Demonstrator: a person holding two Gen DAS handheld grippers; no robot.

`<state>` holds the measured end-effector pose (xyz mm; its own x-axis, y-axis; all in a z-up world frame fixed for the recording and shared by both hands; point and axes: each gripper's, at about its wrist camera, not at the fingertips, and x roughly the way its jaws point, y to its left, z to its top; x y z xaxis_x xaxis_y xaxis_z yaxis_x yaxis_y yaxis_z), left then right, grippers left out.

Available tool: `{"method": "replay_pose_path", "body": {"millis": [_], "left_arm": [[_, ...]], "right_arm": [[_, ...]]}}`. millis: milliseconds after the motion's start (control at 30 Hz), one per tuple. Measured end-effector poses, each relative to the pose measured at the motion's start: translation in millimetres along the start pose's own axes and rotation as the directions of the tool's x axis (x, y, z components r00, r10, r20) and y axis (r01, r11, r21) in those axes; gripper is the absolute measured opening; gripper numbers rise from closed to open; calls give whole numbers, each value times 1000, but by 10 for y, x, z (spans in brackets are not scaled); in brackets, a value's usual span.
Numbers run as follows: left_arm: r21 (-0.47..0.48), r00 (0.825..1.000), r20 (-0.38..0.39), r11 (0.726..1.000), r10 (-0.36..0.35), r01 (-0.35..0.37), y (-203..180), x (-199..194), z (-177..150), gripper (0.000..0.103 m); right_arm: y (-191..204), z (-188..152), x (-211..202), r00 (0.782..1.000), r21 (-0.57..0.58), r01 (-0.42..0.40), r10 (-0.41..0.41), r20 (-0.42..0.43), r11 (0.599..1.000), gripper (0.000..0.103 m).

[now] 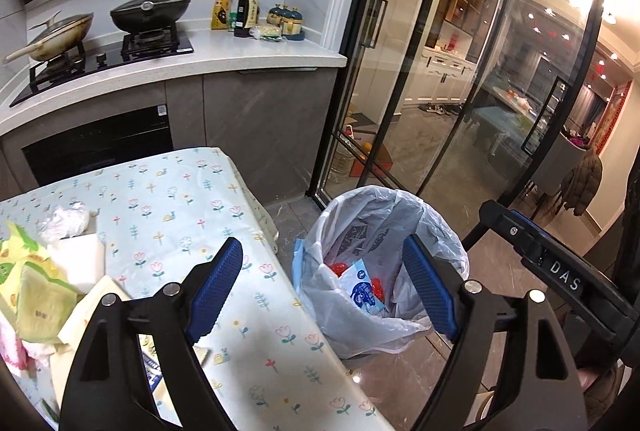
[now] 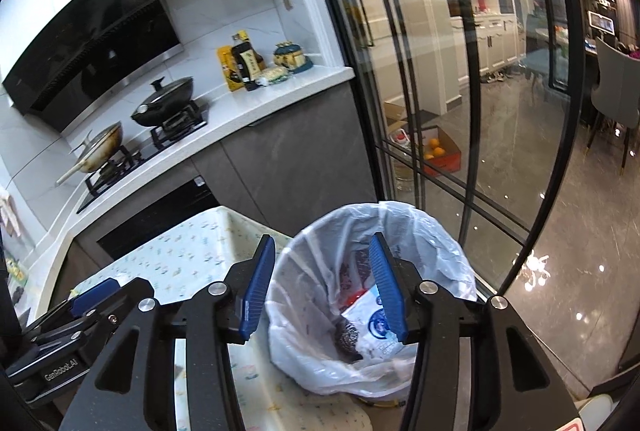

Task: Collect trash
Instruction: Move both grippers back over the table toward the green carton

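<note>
My right tongs [image 2: 322,285] and left tongs [image 1: 322,287] both gape empty above the lined bin [image 1: 440,231] beside the bench [image 1: 256,331]. A blue-white packet [image 1: 362,291], a scourer [image 2: 348,337] and red bits already lie inside. Crumpled wrappers [image 1: 32,291] and tissue [image 1: 64,221] remain on the bench.

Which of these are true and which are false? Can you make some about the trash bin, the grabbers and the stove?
1. The trash bin has a plastic bag liner. True.
2. The bin is empty. False: a blue-and-white packet and red pieces lie inside.
3. The right gripper is holding a wrapper. False: its jaws are open with nothing between them.
4. The left gripper is open. True.
5. Two pans sit on the stove. True.
</note>
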<state>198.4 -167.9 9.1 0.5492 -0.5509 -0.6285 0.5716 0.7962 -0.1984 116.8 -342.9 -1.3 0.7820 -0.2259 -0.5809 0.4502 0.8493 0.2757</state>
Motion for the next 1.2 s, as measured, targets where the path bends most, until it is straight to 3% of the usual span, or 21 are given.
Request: {"method": "replay_pose_path", "body": {"millis": [400,733,1033,1200], "left_arm": [[-74,994,46,993,97,-94,516,-640,-221,85],[-113,977,57,974,203,-196,982,-1107,-522,85],[-204,959,10,940,282,-274,1516,-1446,-849,88],[-275,947,-34,908,319,-316,1824,-1611,-1079,91]], "right_arm": [[585,-180,-301,997,-80,-70,71,2,994,54],[1106,-453,-459,991,-140,-131,128,-30,981,60],[1504,-699,-493,983,-189,-182,171,-75,965,64],[1653,-844,-464,977,-202,-202,183,-110,958,64]]}}
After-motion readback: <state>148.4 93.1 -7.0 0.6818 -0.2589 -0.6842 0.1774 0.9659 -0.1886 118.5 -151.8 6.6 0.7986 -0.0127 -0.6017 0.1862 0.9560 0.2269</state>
